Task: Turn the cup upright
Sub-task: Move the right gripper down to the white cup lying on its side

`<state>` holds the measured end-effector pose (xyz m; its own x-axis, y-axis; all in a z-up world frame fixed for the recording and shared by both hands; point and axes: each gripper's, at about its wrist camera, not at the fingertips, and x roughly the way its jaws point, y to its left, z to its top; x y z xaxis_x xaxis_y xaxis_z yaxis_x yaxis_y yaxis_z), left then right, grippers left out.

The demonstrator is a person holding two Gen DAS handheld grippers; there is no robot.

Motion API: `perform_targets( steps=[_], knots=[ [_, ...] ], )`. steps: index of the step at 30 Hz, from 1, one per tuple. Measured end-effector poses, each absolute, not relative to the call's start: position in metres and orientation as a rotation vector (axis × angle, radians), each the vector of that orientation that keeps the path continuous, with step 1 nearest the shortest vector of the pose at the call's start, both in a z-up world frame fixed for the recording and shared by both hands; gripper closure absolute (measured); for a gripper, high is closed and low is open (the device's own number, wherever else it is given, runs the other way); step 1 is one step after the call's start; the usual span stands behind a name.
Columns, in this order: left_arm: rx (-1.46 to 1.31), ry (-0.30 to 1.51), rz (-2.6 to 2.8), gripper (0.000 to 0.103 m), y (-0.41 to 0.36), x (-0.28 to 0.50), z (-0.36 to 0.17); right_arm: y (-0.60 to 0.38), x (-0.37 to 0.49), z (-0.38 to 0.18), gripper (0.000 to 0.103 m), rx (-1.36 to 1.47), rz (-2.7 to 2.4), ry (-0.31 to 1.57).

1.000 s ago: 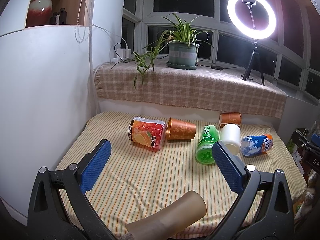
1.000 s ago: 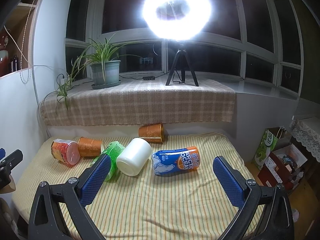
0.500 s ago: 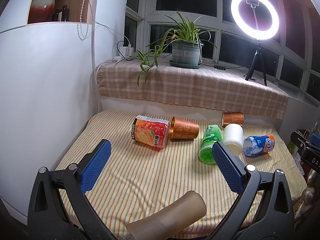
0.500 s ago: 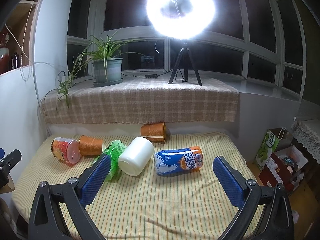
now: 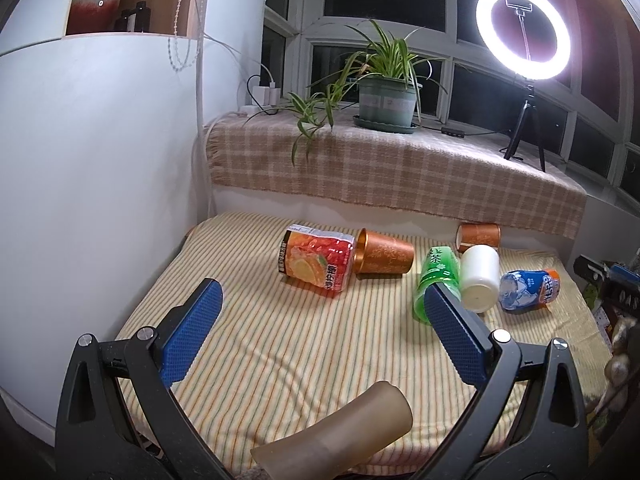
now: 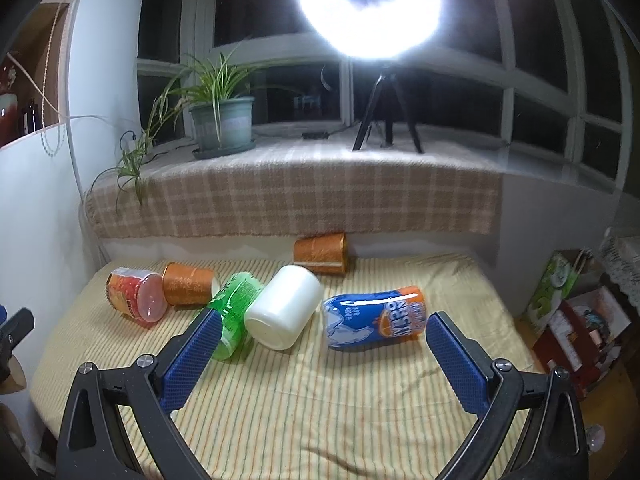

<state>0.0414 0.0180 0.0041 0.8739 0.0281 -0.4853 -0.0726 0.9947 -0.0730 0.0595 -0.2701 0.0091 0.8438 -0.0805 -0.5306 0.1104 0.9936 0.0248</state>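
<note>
Several cups lie on their sides on the striped bedcover (image 5: 280, 344): a red-orange printed cup (image 5: 316, 260), a copper cup (image 5: 382, 256), a green cup (image 5: 436, 276), a white cup (image 5: 480, 278), a blue-orange cup (image 5: 528, 290) and a second copper cup (image 5: 478, 236) by the back wall. A frosted tan cup (image 5: 340, 428) lies on its side just below my left gripper (image 5: 320, 316), which is open and empty. My right gripper (image 6: 320, 340) is open and empty, in front of the white cup (image 6: 284, 312) and the blue-orange cup (image 6: 376, 318).
A checked blanket covers the window ledge (image 5: 400, 168) behind the bed, with a potted plant (image 5: 386, 100) and a ring light on a tripod (image 5: 524, 40). A white wall (image 5: 100, 180) bounds the left. Boxes (image 6: 576, 312) stand on the floor at the right.
Both grippers have moved slightly closer to the cups, which sit a little lower and larger in view. No cup has moved. Both grippers stay open.
</note>
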Motion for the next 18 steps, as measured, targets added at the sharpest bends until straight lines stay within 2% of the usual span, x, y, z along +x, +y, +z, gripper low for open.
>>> perform_targets(
  steps=[10,18],
  knots=[
    [-0.111,0.526,0.098,0.001,0.04,0.037,-0.001,-0.325,0.141,-0.019,0.001,0.376,0.026,0.824],
    [-0.125,0.533,0.122,0.001,0.053,0.035,-0.004,-0.326,0.186,-0.049,0.014,0.585,0.108,0.985]
  ],
)
